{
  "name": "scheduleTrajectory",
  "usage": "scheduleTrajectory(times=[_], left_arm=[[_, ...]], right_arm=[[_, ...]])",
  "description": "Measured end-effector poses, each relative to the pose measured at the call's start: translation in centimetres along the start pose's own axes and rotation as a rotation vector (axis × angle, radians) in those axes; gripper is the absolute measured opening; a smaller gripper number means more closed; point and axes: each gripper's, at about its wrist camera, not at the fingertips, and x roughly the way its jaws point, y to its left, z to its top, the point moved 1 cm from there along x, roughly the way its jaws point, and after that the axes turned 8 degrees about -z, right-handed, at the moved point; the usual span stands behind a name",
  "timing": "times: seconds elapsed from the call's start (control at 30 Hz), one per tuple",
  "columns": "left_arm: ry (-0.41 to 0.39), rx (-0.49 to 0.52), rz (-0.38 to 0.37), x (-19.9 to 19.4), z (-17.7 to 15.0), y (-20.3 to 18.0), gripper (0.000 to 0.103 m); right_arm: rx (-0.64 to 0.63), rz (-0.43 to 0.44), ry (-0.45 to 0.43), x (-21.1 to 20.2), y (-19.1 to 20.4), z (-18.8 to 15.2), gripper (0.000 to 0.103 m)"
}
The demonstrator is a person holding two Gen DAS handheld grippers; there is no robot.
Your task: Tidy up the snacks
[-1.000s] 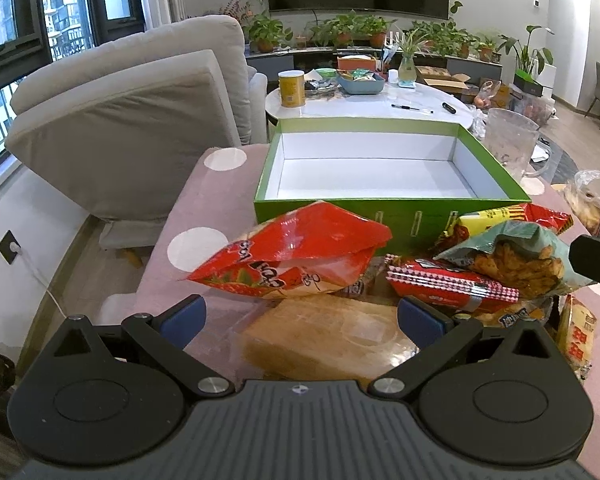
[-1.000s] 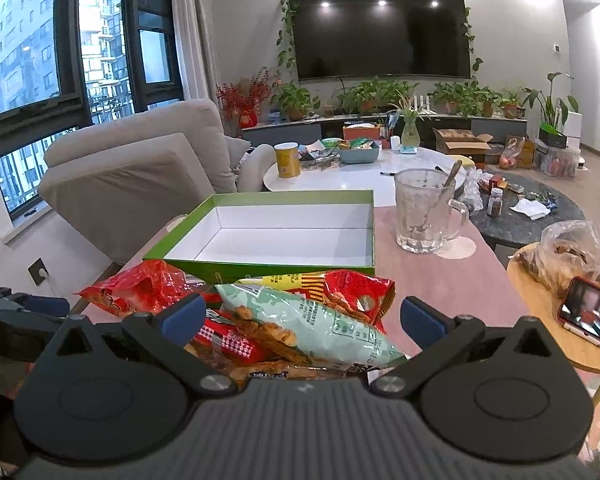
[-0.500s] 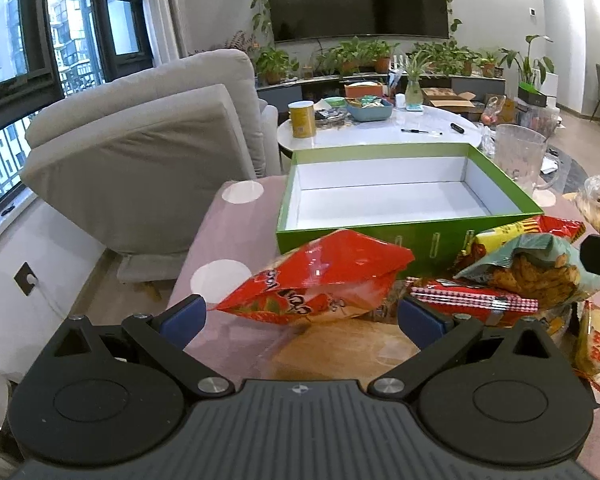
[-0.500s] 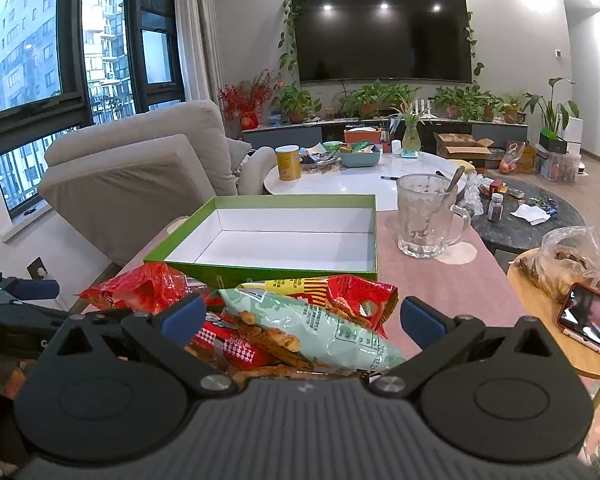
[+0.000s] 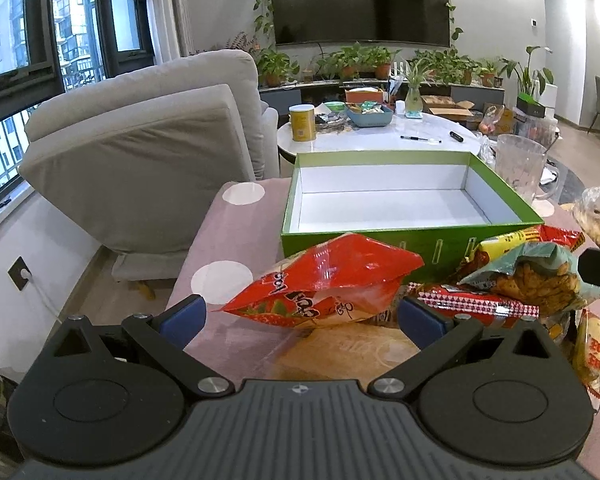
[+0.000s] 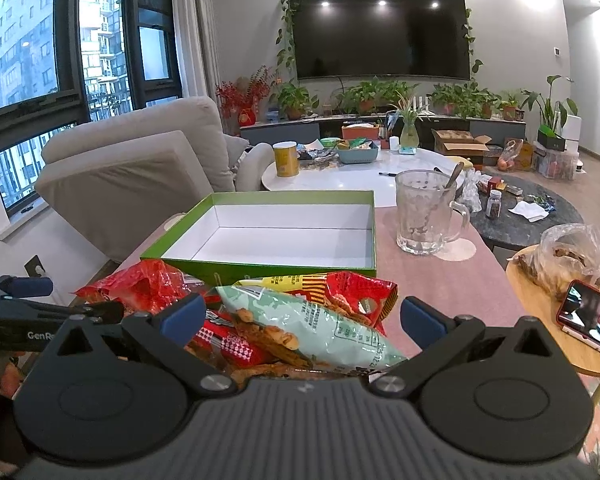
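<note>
Over the last second the left gripper [image 5: 302, 316] has risen and drawn back from the snack pile — the red snack bag [image 5: 332, 284] between its spread blue fingers now sits lower in its view, with more of the pink tablecloth [image 5: 236, 236] showing ahead of it. The green box [image 5: 404, 240] beyond the bag, which first filled the middle of the view, now appears further off, its white floor more exposed. The right gripper [image 6: 302, 316] has lifted only slightly — the mint-green snack bag [image 6: 320, 324] between its fingers has slipped a little lower. In the right wrist view, the left gripper's blue fingertip [image 6: 30, 286] has climbed higher at the left edge.
</note>
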Motion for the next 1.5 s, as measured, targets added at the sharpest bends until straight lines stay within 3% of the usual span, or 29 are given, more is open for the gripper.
scheduleTrajectory(times=[0.67, 0.77, 0.97, 1.2, 1.5], left_arm=[[0.052, -0.036, -0.017, 0.4, 0.5, 1.9, 0.103], [0.054, -0.018, -0.019, 0.4, 0.7, 2.5, 0.103], [0.089, -0.019, -0.025, 1.5, 1.0, 4.2, 0.103], [0.148, -0.006, -0.054, 2.8, 0.5, 4.8, 0.103], [0.194, -0.016, -0.082, 5.1, 0.6, 5.6, 0.103]], right_arm=[[-0.013, -0.007, -0.013, 0.1, 0.5, 0.6, 0.103], [-0.014, 0.044, -0.017, 0.1, 1.0, 1.5, 0.103], [0.002, 0.239, 0.026, 1.3, 3.5, 4.0, 0.103], [-0.048, 0.316, 0.173, 5.8, 7.5, 5.3, 0.103], [0.027, 0.350, 0.363, 9.4, 8.7, 5.4, 0.103]])
